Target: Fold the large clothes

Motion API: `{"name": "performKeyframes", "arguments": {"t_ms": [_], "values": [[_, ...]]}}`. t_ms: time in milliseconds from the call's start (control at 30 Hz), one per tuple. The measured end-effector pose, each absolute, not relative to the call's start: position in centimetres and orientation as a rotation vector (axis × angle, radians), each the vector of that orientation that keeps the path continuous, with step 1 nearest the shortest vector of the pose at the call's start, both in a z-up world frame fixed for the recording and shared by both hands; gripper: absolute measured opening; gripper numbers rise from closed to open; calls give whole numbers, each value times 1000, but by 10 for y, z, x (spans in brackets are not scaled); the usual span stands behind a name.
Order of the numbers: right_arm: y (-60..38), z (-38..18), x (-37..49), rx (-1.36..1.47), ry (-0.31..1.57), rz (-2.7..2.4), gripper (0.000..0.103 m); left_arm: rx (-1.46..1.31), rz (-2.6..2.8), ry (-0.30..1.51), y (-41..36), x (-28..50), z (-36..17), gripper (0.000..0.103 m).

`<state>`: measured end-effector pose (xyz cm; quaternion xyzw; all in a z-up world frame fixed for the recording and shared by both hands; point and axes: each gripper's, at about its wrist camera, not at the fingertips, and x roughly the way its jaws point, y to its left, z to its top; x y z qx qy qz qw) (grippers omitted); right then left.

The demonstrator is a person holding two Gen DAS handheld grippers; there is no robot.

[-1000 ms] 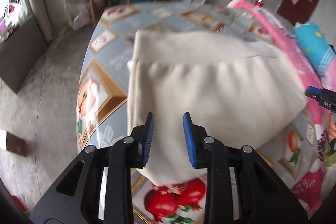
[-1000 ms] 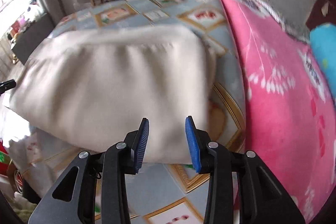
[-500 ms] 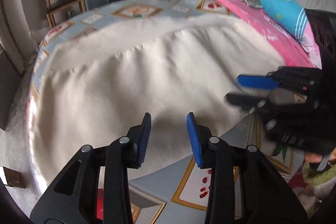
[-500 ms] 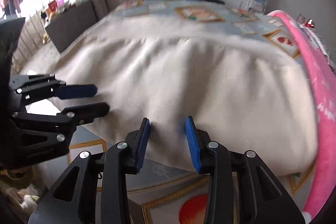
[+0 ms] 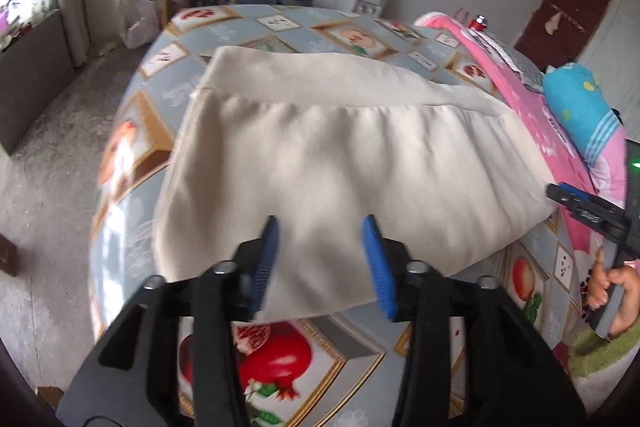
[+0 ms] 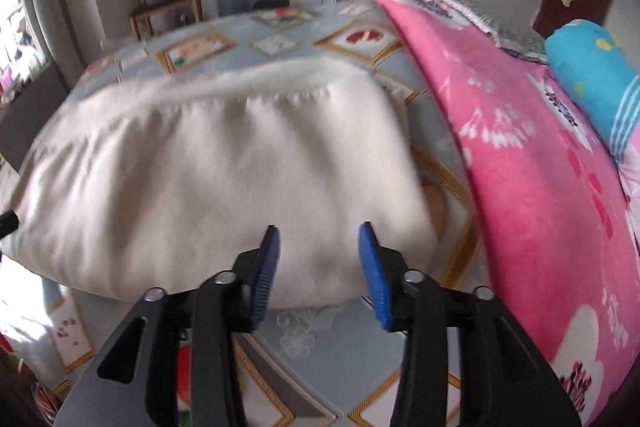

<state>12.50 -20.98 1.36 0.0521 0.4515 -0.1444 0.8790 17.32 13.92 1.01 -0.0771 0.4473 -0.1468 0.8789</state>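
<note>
While the fruit-print bedsheet [image 5: 168, 95] gives a flat folding surface, the cream gathered garment [image 5: 344, 163] lies spread across it; at six o'clock, left gripper [image 5: 322, 261] and right gripper [image 6: 318, 259] hover spread and empty, likely lining up on its near hem.

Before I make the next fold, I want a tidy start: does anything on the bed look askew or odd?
Nothing stands out. The cream garment lies flat on the fruit-print bedsheet, its edges fairly even. Both grippers, left and right, have open jaws at its near edge.
</note>
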Motion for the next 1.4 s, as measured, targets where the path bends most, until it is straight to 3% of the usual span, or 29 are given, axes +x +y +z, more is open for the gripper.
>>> {"name": "performKeyframes", "arguments": {"t_ms": [33,133,233,400,567,700,800,867,900,1167,1400], "values": [[-212,4,123,129,964,-299,64,-149,-285,955,140,175,4,52],[-210,-16,129,137,1000,-302,68,-96,-267,957,131,180,-1,54],[-199,1,123,165,974,-269,68,-73,-262,958,124,177,9,56],[-150,21,121,115,890,-135,68,-47,-257,914,119,162,19,69],[-120,-21,145,75,998,-117,68,-21,-177,964,115,171,-2,69],[-119,7,124,113,942,-107,68,1,-194,930,115,158,14,70],[-113,32,96,89,879,-108,70,22,-238,897,111,139,31,84],[-111,44,79,103,843,-101,82,28,-263,870,108,124,43,89],[-111,49,74,105,831,-90,84,35,-269,855,106,115,49,92],[-107,99,35,97,707,-112,96,61,-180,735,84,66,95,95],[-119,96,10,94,712,-190,97,80,-79,745,73,60,106,95]]}}
